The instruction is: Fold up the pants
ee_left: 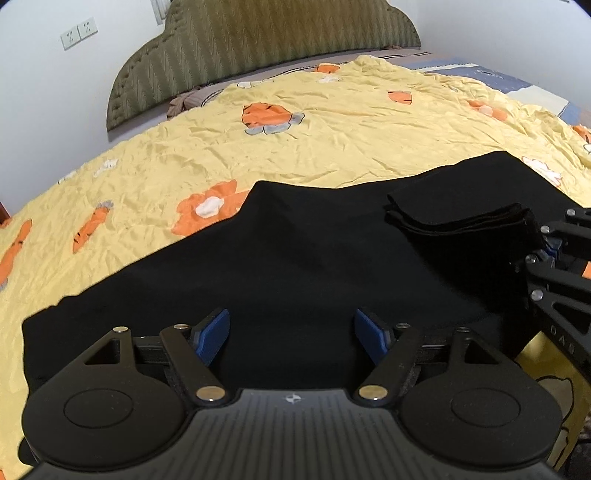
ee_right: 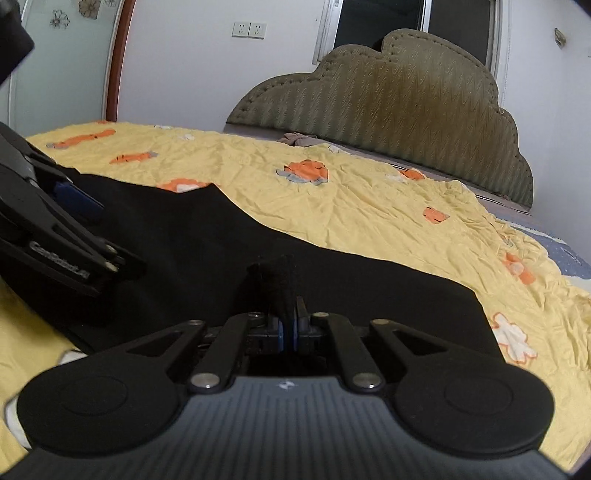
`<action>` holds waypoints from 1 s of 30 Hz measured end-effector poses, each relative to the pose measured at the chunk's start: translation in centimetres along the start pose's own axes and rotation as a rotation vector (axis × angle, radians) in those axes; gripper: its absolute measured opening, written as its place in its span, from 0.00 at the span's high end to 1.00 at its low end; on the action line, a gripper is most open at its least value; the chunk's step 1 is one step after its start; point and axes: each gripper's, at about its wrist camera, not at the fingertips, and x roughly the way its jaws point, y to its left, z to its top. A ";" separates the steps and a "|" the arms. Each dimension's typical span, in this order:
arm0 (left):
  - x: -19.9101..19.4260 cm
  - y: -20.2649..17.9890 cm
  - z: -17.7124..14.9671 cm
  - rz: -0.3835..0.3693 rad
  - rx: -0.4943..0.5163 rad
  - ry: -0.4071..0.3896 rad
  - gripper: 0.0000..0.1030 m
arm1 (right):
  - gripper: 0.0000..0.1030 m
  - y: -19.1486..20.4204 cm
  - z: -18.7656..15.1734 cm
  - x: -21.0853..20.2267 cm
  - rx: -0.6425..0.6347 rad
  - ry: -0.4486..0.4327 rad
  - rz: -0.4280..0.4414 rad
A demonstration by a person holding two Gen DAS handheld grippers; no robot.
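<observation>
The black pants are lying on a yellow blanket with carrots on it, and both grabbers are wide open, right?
Not quite. Only the left gripper is open above the black pants on the yellow blanket. The right gripper is pinched shut on a bit of the pants, as the right wrist view shows.

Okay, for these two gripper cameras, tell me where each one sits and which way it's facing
Left wrist: sits on the open left gripper, looks down over the black pants toward the headboard; the right gripper shows at the right edge.
Right wrist: sits on the right gripper, shut on a pinch of pants, looking across the yellow bedspread; the left gripper shows at left.
Shared: pants, bedspread, headboard, wall sockets.
</observation>
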 end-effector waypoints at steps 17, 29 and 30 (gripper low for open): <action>0.5 0.2 0.1 -0.004 -0.034 0.023 0.28 | 0.92 2.6 -1.5 0.6 -0.153 0.028 -0.058; 0.4 -0.3 0.4 0.046 -0.010 0.019 0.24 | 0.89 3.1 -2.1 0.2 -0.234 0.038 -0.052; 0.4 -0.3 0.4 0.049 -0.007 0.019 0.24 | 0.89 3.2 -2.2 0.3 -0.241 0.040 -0.052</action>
